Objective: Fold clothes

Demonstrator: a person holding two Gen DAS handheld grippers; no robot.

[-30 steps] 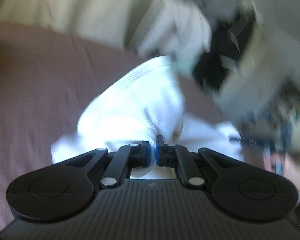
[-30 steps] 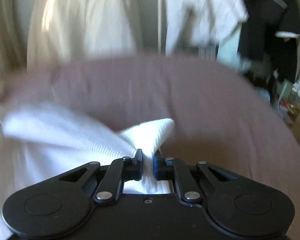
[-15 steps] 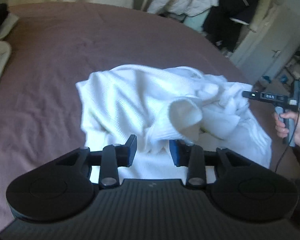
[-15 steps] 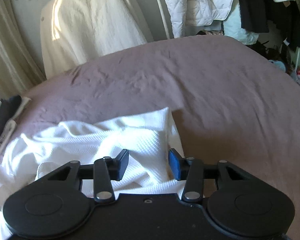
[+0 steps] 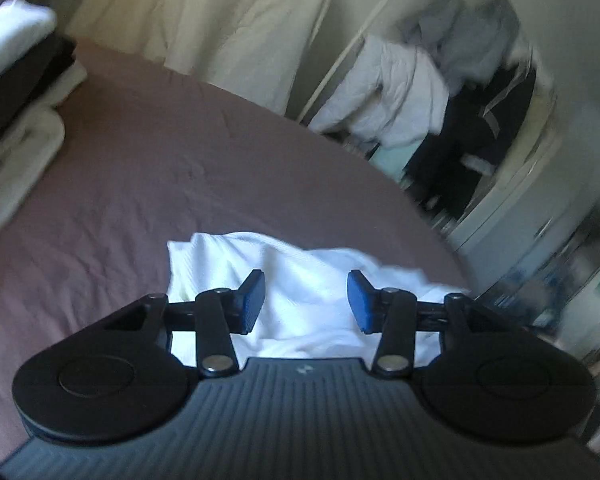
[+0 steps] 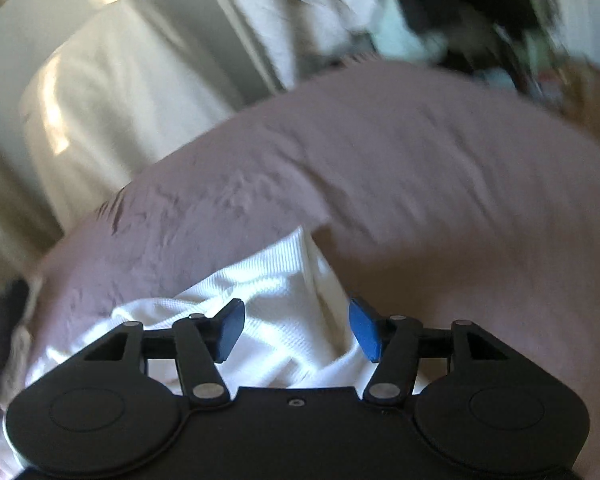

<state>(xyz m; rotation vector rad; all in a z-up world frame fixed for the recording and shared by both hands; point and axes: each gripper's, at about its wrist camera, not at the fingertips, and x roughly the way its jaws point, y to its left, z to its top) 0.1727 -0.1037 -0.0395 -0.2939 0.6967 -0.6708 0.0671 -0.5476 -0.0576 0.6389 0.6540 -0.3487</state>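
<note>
Both tools are off the cloth. The left gripper point(image 5: 306, 300) has its blue-padded fingers spread wide, nothing between them, hanging just above the white ribbed garment point(image 5: 300, 280), which lies rumpled on the mauve bedspread point(image 5: 160, 168) at the near edge of the bed. Over on the other side, the right gripper point(image 6: 296, 328) is spread apart too, empty, with the same white garment point(image 6: 276, 304) bunched beneath it; one ribbed edge of the cloth runs up to a corner just beyond the fingers, resting on the bedspread point(image 6: 420, 168). Far left of the bed, in the left wrist view, there's a stack of folded clothes point(image 5: 16, 92), white and dark layers piled up, well apart from the garment. Behind the bed a cream cloth point(image 5: 228, 24) hangs draped, and to the right a rack of hanging clothes point(image 5: 440, 92), pale quilted jacket and dark pieces, all rather blurred.
</note>
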